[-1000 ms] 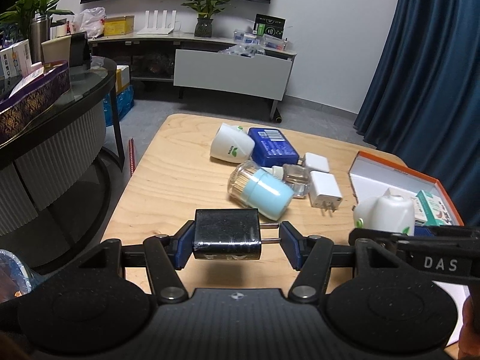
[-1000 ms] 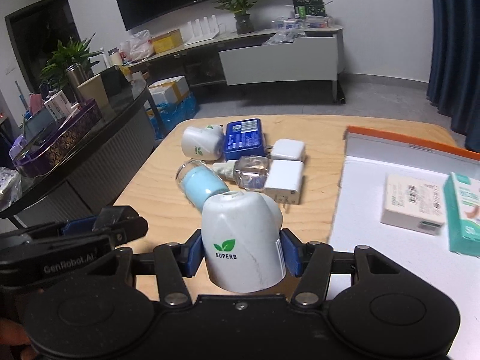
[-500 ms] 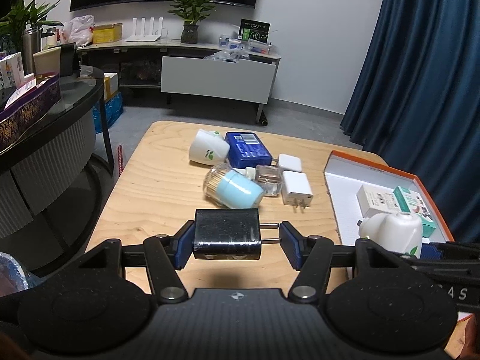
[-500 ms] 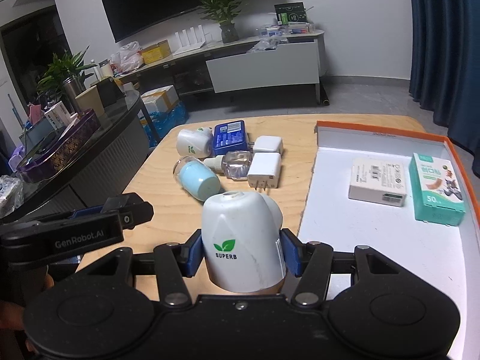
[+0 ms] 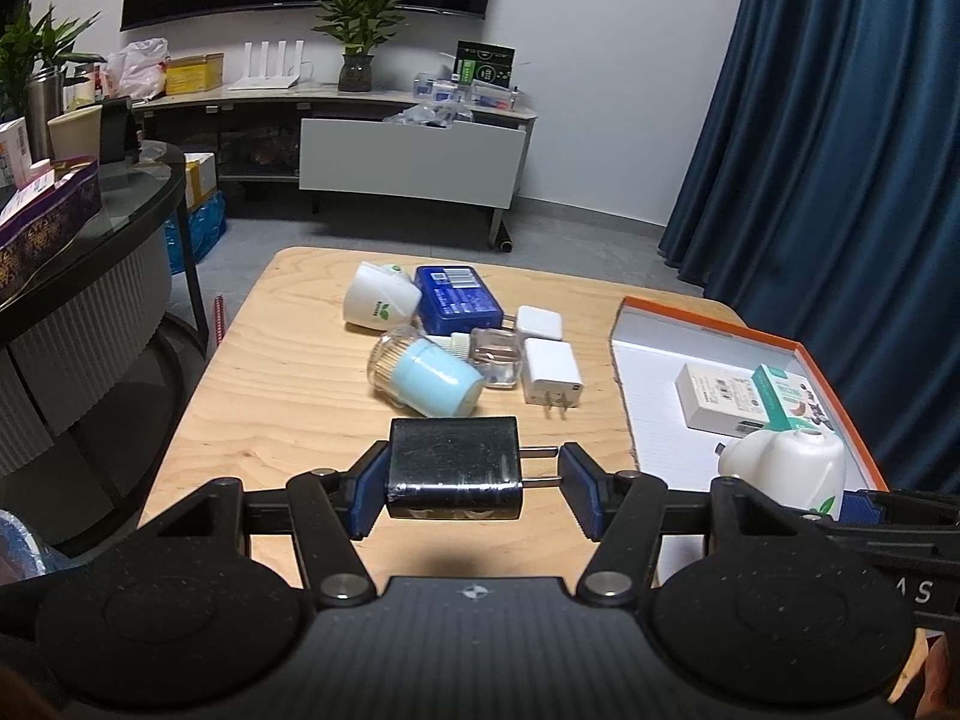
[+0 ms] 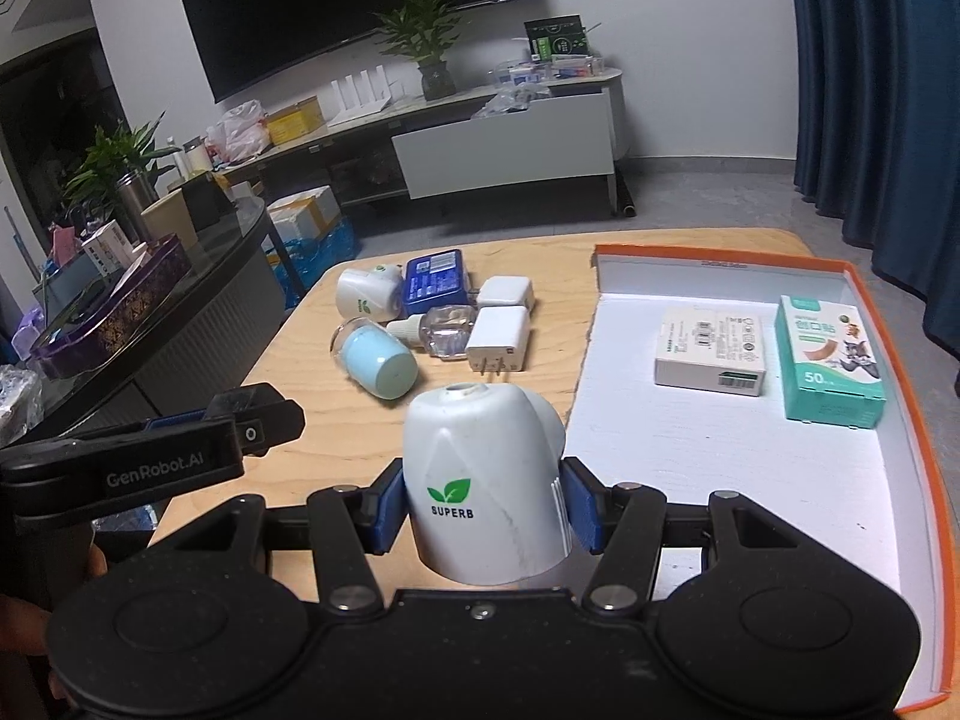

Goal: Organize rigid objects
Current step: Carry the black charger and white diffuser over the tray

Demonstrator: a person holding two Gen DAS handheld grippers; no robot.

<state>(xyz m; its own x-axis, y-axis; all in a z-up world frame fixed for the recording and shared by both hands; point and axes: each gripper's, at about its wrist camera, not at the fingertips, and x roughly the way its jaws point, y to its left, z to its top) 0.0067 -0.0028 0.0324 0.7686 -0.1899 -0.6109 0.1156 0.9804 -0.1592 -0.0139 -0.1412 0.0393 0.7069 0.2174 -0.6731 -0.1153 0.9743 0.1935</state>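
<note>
Since a second ago both grippers have drawn back from the wooden table (image 5: 288, 384); the orange-rimmed white tray (image 6: 720, 456) now shows fully. I hold my left gripper (image 5: 471, 483) clenched on the black square plug adapter (image 5: 453, 465), prongs against the right pad. My right gripper (image 6: 480, 510) grasps the white plastic dome marked SUPERB (image 6: 480, 480), held above the tray's near-left edge.
</note>
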